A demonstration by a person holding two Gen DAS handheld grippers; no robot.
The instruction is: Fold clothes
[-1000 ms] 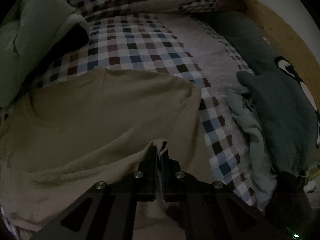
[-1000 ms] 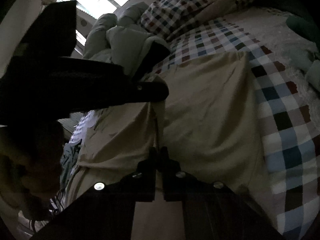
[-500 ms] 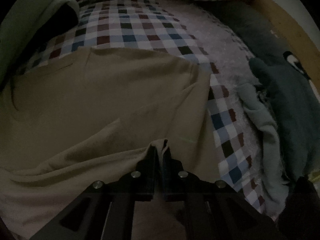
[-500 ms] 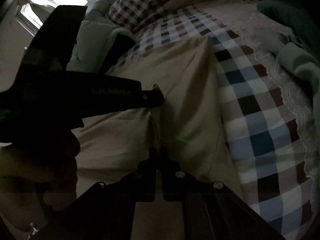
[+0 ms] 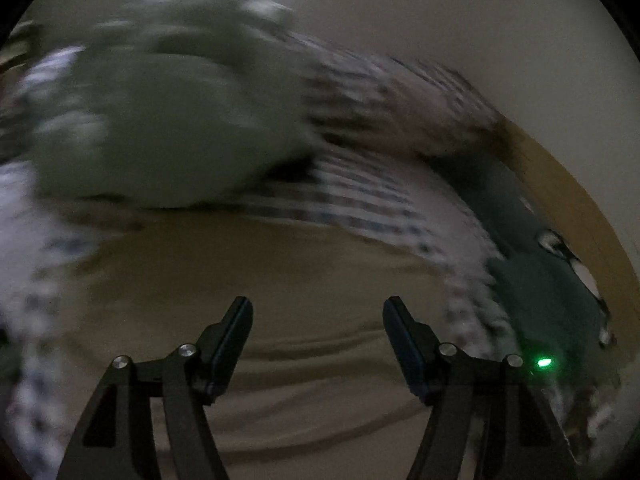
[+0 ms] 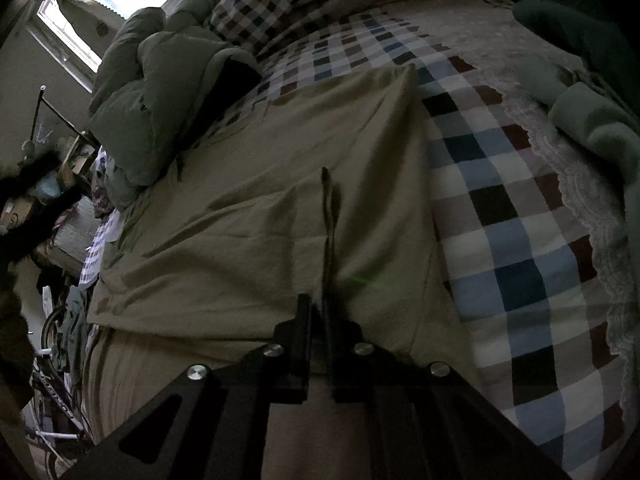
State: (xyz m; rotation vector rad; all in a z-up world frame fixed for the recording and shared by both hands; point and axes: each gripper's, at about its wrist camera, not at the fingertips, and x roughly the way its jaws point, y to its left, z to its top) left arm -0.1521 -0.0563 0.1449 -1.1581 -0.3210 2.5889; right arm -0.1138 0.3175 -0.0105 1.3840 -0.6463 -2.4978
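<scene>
Fold in progress: tan shirt on checked bedspread

Garment. One tan shirt, spread over the bed, one side already turned inward so a folded edge runs up its middle; a raised ridge of cloth leads from that edge down to the right gripper.

Right gripper. Jaws pressed nearly together, pinching that ridge of shirt fabric.

Left gripper. Jaws have just been opening and now stand spread wide, nothing between them; shirt lies below and ahead of them, untouched.

Step. Judged as the close of one fold: the left side has let go, the right is yet to release.

Next move. Calls for the right jaws to part and lay the cloth flat, then for a fresh hold on the far side or hem, both corners taken level so the fold stays square.

Surface. Checked bedspread with a lace border, soft and yielding.

Room. Green quilt heaped at the head, window behind it; dim light. Left view is heavily smeared, so the dark mass at its right is probably more bedding.
</scene>
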